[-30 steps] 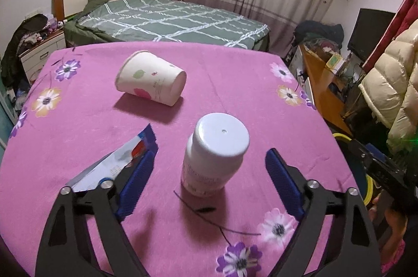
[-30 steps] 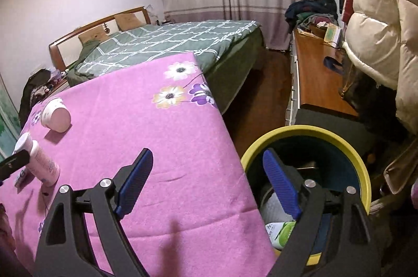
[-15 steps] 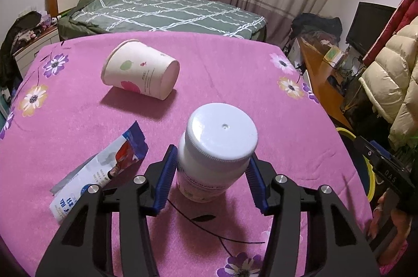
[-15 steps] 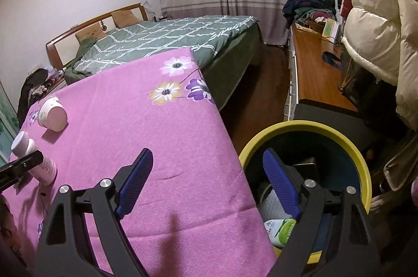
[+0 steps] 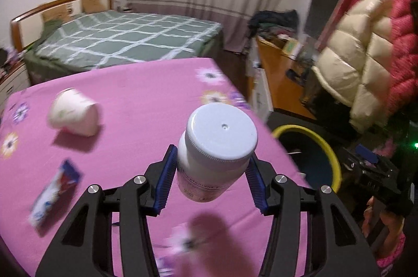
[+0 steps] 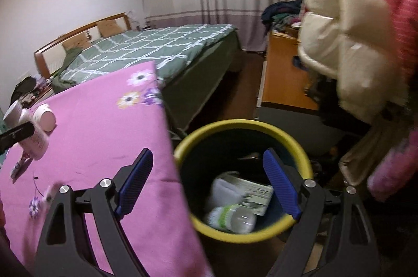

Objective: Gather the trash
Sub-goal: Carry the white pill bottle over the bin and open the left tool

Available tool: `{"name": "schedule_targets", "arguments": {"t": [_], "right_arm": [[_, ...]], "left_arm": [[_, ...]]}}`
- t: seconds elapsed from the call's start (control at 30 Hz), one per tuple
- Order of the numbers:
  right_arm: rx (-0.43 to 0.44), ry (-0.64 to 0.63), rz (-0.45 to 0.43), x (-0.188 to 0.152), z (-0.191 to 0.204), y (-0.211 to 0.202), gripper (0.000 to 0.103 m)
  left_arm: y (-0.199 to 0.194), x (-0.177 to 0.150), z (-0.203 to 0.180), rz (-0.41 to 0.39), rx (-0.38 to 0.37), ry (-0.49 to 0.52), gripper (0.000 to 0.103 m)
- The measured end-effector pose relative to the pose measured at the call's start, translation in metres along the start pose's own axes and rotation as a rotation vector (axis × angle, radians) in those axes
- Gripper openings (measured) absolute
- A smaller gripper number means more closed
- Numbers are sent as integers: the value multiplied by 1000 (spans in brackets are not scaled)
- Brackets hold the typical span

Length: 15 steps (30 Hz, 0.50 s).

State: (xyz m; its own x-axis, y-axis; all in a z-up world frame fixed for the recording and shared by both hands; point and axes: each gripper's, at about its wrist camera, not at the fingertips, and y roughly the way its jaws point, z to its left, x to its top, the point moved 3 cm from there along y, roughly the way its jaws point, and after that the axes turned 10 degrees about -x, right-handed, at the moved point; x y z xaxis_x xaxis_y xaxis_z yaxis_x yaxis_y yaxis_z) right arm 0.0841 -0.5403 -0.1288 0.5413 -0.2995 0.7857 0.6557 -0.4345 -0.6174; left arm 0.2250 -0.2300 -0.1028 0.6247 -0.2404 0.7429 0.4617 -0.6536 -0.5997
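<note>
bottle: white plastic bottle [image 5: 213, 159] with a white screw cap, clamped between the blue pads and lifted clear of the pink cloth; its shadow falls on the cloth below, so no contact is judged. Also seen at the far left of the right wrist view [image 6: 31, 136].
left gripper: left gripper [image 5: 210, 176] closed snugly on the bottle body just under the cap; jaws were wide apart around it a second ago and were already shut on it half a second ago.
change: bottle was standing on the table before, now raised and carried toward the table's right edge; background is motion-blurred.
meaning: pick is judged done for this item; transport to the bin is the step in hand.
bin: yellow-rimmed bin [image 6: 292, 143] on the floor just beside the table edge, already holding a clear bottle and a printed carton; its rim also shows in the left view [image 5: 327, 146].
right gripper: right gripper [image 6: 209, 183] held wide open, nothing between the pads, hovering over the table edge and bin mouth.
left on table: paper cup [image 5: 74, 115] lying on its side; snack wrapper [image 5: 56, 194] flat near the left edge; both untouched.
table: pink flowered tablecloth [image 5: 146, 94].
risk: grip sits high on the bottle, so a tilt may be expected on release.
</note>
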Motion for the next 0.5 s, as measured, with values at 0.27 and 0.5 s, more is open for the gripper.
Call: {"name": "schedule_targets", "arguments": {"t": [0.27,0.5], "right_arm": [[-64,95,18,-21,-66,-10,82],[-82,164,43,-33,-102,-5,82]], "left_arm": [[63,14,-88,91,-133,82,51],[128,16,-149,182,-216,132,51]]}}
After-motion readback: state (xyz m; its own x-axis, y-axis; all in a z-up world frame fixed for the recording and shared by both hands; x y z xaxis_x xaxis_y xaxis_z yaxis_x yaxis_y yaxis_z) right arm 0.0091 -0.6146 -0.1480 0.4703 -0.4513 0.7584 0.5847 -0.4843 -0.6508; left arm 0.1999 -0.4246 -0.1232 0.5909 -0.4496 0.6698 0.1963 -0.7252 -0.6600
